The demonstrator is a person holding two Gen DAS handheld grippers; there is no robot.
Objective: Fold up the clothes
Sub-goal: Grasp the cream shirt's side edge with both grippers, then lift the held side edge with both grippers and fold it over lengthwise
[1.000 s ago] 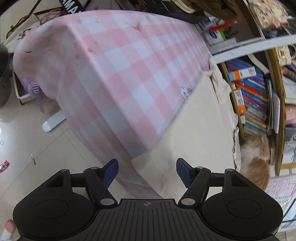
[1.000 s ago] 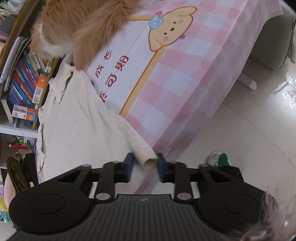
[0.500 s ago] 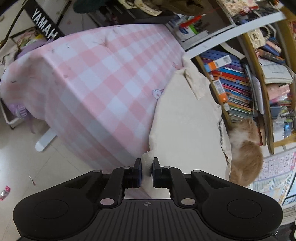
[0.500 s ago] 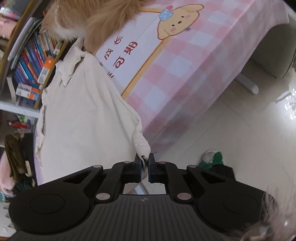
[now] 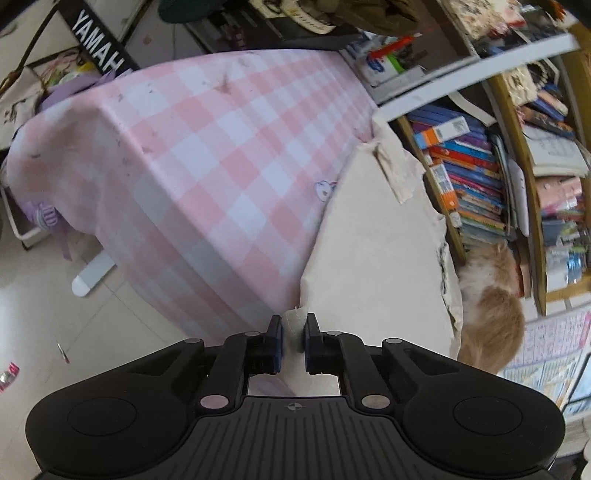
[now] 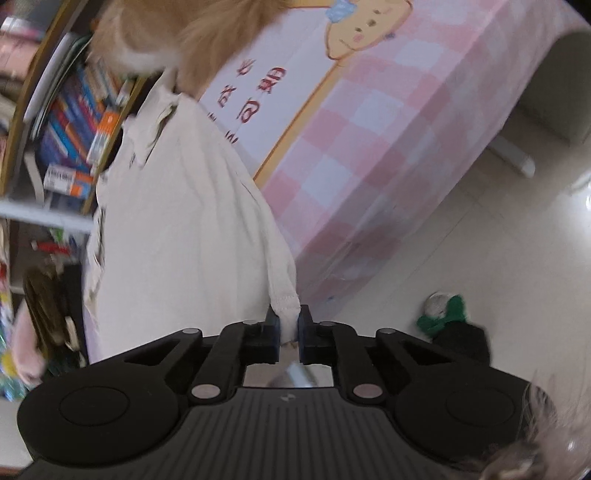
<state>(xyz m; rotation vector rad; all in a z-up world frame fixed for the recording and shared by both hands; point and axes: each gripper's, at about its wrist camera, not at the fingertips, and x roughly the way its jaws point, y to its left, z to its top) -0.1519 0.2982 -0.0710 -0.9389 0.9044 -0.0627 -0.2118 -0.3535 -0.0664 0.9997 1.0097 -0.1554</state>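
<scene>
Cream cotton shirt [image 5: 373,254], hem corners pinched by left gripper [image 5: 293,330], right gripper [image 6: 288,322]

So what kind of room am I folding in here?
Most likely a lived-in home room, not a lab: a table under a pink checked cloth, crowded bookshelves, and a fluffy cat right beside the cream shirt.

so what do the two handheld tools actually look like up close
Both match: the left tool and right tool have matte black plastic bodies with ribbed centre panels, a small crosshair mark, round discs each side, silver pivot pins, and black fingers faced with blue pads. No cables or sleeves show.
</scene>
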